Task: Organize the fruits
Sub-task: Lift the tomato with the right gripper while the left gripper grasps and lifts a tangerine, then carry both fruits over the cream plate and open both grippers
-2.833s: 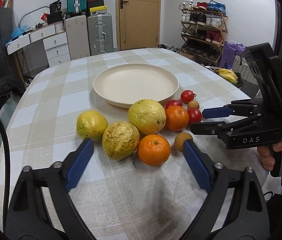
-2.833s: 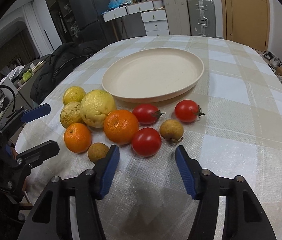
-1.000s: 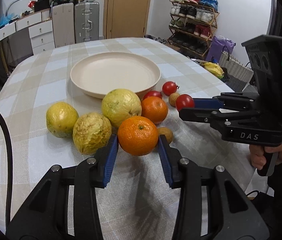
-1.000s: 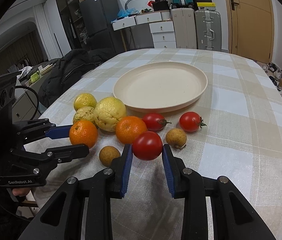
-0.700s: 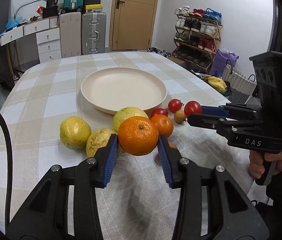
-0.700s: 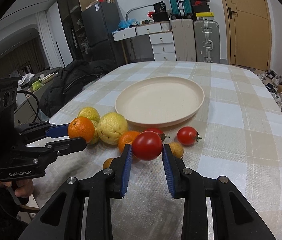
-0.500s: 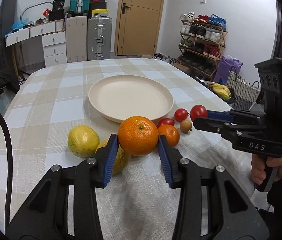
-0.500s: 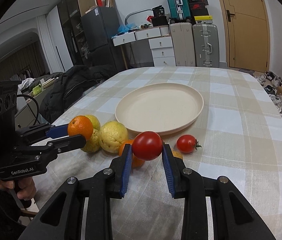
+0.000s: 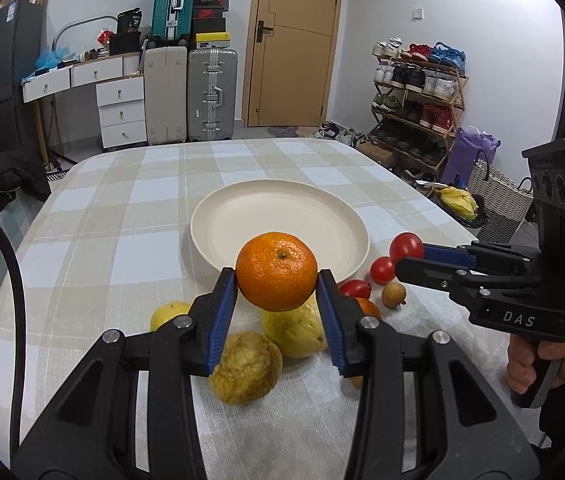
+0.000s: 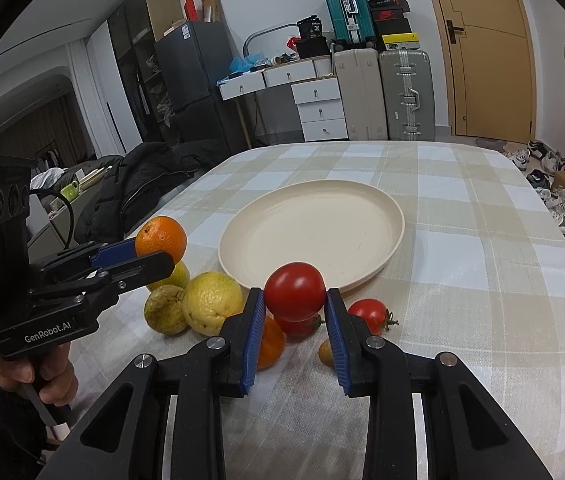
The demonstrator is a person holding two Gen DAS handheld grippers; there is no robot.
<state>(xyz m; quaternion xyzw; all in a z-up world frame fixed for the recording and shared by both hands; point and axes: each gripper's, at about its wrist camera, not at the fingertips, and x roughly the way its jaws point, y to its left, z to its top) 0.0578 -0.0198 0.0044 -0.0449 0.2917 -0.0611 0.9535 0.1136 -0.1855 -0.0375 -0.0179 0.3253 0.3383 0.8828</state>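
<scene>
My left gripper (image 9: 277, 280) is shut on an orange (image 9: 277, 271) and holds it above the table, short of the cream plate (image 9: 242, 216). My right gripper (image 10: 293, 300) is shut on a red tomato (image 10: 294, 291), also lifted, just before the plate (image 10: 362, 208). Each gripper shows in the other view: the right one (image 9: 408, 256) with its tomato (image 9: 405, 245), the left one (image 10: 150, 254) with its orange (image 10: 161, 239). Below lie yellow-green fruits (image 9: 247, 367) (image 10: 212, 303), a second orange (image 10: 270, 340), two more tomatoes (image 9: 382, 270) (image 10: 368, 314) and small brown fruits (image 9: 393, 295).
A checked cloth covers the table (image 9: 122, 216). A dark jacket (image 10: 138, 184) lies off the table's left side. Suitcases (image 9: 210, 92), drawers and a shoe rack (image 9: 418, 92) stand behind. A person's hands (image 9: 538, 364) (image 10: 42, 372) hold the gripper handles.
Both grippers have risen from the table with their fruit, the orange and the tomato, and tilted up; the fruits left on the cloth now sit lower in both views.
</scene>
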